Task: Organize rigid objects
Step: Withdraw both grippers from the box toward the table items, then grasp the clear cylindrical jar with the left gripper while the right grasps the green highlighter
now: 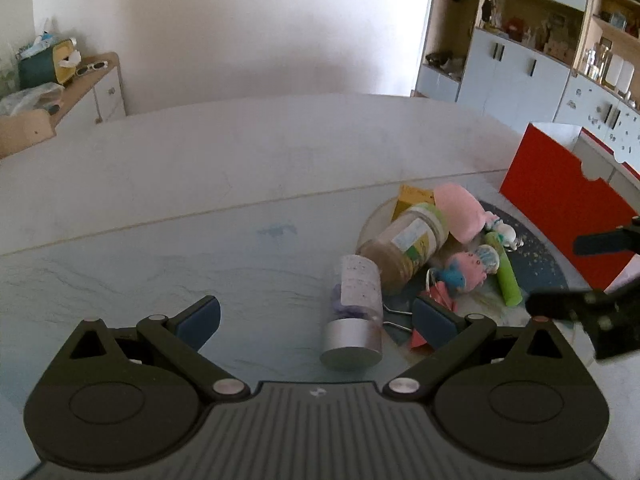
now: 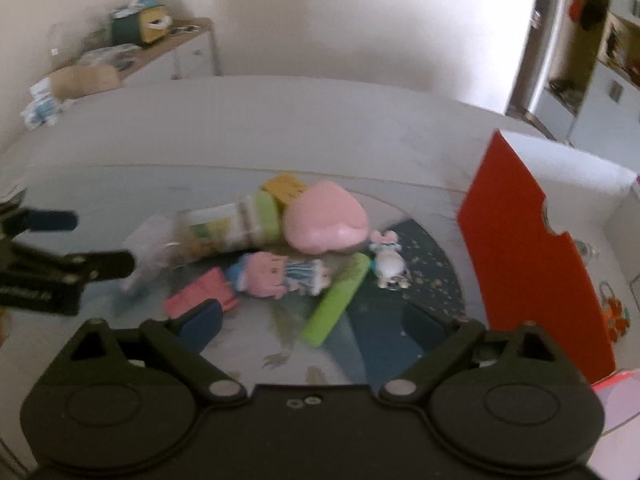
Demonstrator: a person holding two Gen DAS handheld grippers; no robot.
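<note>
A pile lies on a round dark blue mat [image 1: 540,256]. In it are a clear bottle with a silver cap [image 1: 354,304], a brown-filled jar with a green lid [image 1: 404,248], a pink heart-shaped case [image 1: 460,212], a yellow box [image 1: 412,198], a pink and blue doll [image 1: 468,268], a green tube [image 1: 506,276] and a white figurine [image 1: 506,234]. My left gripper [image 1: 316,322] is open just short of the silver-capped bottle, without touching it. My right gripper [image 2: 314,320] is open over the near end of the green tube [image 2: 336,300], beside the doll [image 2: 280,272].
A tall red box [image 2: 528,248] stands at the right of the mat, close to my right gripper. A pink folded item [image 2: 200,296] and a wire clip [image 1: 394,318] lie at the pile's near edge. Cabinets [image 1: 516,64] and a cluttered sideboard [image 1: 80,84] stand beyond the table.
</note>
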